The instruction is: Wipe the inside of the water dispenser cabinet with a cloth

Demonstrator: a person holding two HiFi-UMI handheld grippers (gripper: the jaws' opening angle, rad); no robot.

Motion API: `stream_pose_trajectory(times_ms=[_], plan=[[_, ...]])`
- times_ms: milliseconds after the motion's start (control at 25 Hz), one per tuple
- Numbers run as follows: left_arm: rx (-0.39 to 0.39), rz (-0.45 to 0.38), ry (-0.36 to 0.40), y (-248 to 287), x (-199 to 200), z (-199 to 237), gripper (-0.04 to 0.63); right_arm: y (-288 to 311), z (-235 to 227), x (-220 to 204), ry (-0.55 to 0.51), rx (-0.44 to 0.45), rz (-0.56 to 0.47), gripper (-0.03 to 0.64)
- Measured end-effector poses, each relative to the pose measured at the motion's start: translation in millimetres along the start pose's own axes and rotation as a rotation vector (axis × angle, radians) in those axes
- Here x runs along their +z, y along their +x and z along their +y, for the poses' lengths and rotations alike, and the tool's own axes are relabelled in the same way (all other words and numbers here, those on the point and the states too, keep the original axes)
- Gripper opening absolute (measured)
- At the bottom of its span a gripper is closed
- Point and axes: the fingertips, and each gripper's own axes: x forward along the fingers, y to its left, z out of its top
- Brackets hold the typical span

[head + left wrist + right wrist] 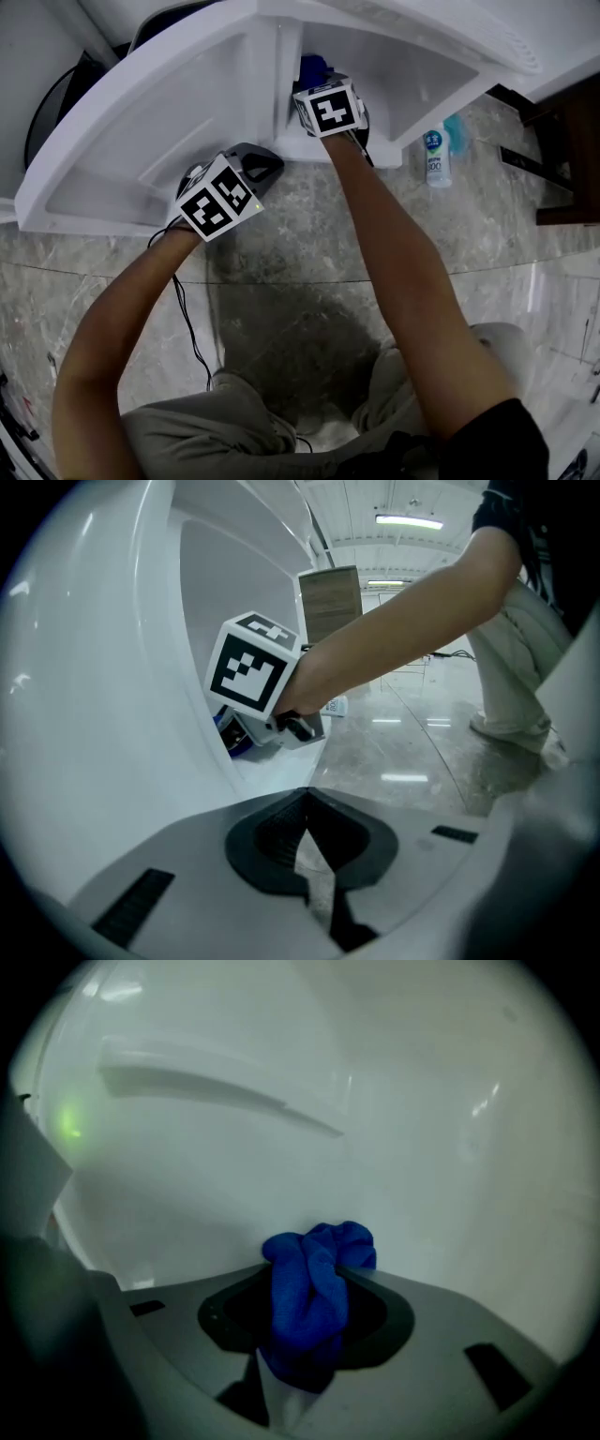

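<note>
Pinching a bunched blue cloth [305, 1321], our right tool [314, 1267] has its jaws held apart by the thick wad of fabric, which fills the gap and bulges out past the tips. The cloth is soft and nubbly, folded into rounded lobes. Its front lobe sits right up against the inner wall of the cabinet [169, 122]; we cannot tell whether it touches. That wall is smooth, glossy white plastic, gently curved, with one long raised rib [216, 1096] slanting across it above the cloth. Room is tight in there: wall fills everything ahead of the tool, and in the head view a white upright edge stands just to its left.

Our left tool [306, 803] has its jaws pressed together with nothing between them. It sits outside the cabinet at the low front edge, with a white curved panel close on its left and open floor [309, 244] ahead and to its right. From there we see our right forearm reaching past the panel, the marker cube [251, 663] just at the opening.

The floor is polished grey stone with pale veining, reflecting the ceiling lights. A small white bottle [434, 157] with a blue-green label rests on it near the cabinet's right corner, well apart from both tools.
</note>
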Motion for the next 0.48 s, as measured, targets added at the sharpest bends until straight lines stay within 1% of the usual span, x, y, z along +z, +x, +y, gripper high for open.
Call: stream_pose_trajectory(times_ms=[160,240,360,480], plan=[[0.018,0.011,0.007,7.7,0.1,14.3,0.006,-9.5,17.9,-4.2,-0.132,0.016,0.047,0.144],[0.022,0.003,-0.002,14.0,4.4,18.1,0.006,-8.1,20.0,-4.3,-0.169,0.045,0.040,0.146],[0.010,-0.022,-0.001,15.9,17.4,15.0,0.006,1.0,14.6,-3.3,-0.164,0.071,0.011,0.146],[-0.005,-0.023,-0.020,11.8,12.6,5.7,0.006,12.3,2.5,1.7,-0.149,0.080,0.003,0.146]])
